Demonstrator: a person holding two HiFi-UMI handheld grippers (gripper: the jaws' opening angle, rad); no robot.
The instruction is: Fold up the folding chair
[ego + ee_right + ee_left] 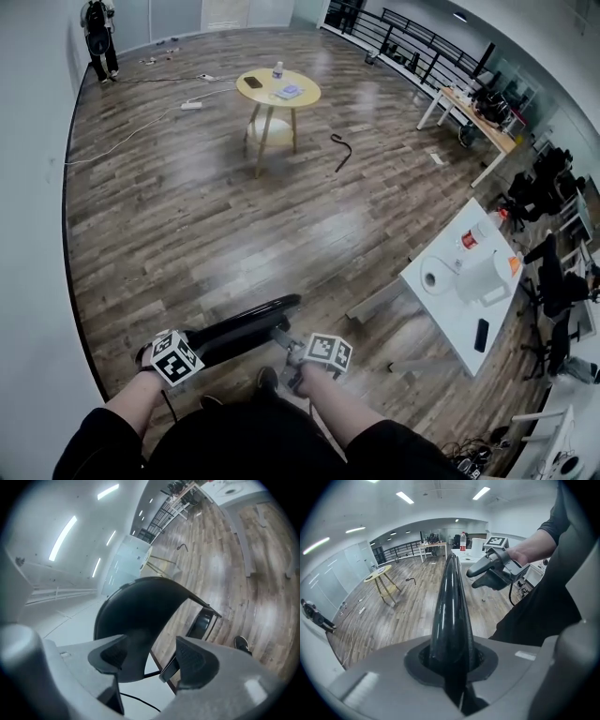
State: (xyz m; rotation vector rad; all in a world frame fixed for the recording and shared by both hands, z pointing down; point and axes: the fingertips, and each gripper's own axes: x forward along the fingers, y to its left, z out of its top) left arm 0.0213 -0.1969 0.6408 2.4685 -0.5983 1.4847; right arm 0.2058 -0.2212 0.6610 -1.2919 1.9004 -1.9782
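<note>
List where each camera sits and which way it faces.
Head view: on the person's head, facing steeply down at the glossy black plastic folding chair; both forearms show.
Left gripper view: on the left tool, along jaws shut on the chair's edge; right tool shows.
Right gripper view: on the right tool, facing the chair past open jaws; dark shoe shows.
All share the chair.
</note>
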